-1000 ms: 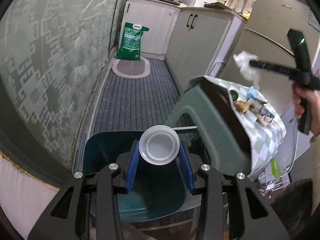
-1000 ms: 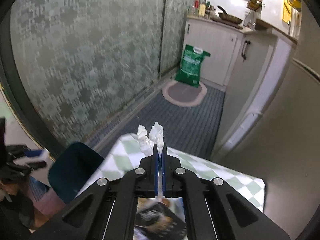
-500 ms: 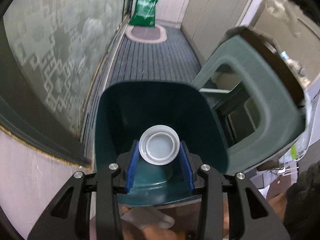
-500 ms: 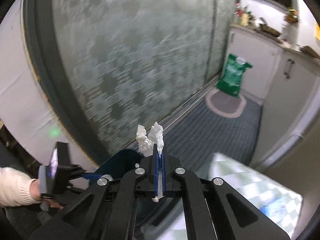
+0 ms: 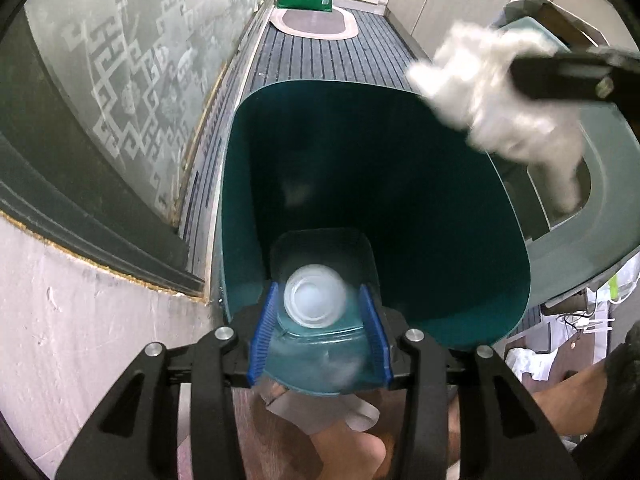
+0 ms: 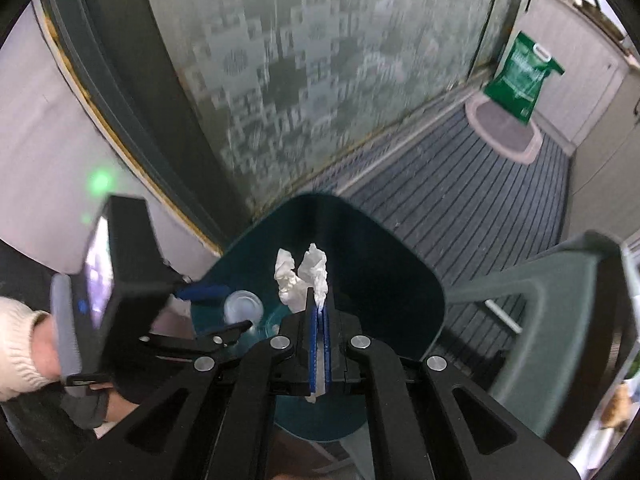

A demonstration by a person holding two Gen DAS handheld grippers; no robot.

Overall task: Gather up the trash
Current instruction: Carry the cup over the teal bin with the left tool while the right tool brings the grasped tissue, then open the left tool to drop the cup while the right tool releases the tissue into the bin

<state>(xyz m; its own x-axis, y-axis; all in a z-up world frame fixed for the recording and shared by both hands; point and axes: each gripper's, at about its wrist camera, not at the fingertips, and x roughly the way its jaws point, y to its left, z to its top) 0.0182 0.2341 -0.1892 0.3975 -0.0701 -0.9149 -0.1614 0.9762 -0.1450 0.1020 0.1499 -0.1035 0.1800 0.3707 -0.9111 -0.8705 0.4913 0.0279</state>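
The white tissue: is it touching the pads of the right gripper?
Touching. In the right wrist view, the white tissue is pinched between the shut blue pads of the right gripper, above the open dark green bin.

Both tools are matte black plastic with cut-out struts and round silver screw heads at the joints. The left tongs (image 5: 318, 326) carry ribbed blue pads (image 5: 262, 330) on the inner faces of their fingers. The right tongs (image 6: 319, 314) have the same blue pads. In the right wrist view the left tool shows a grey handle, a small lit screen and a green light. The left hand (image 6: 42, 354) wears a cream knitted sleeve (image 6: 16, 350).
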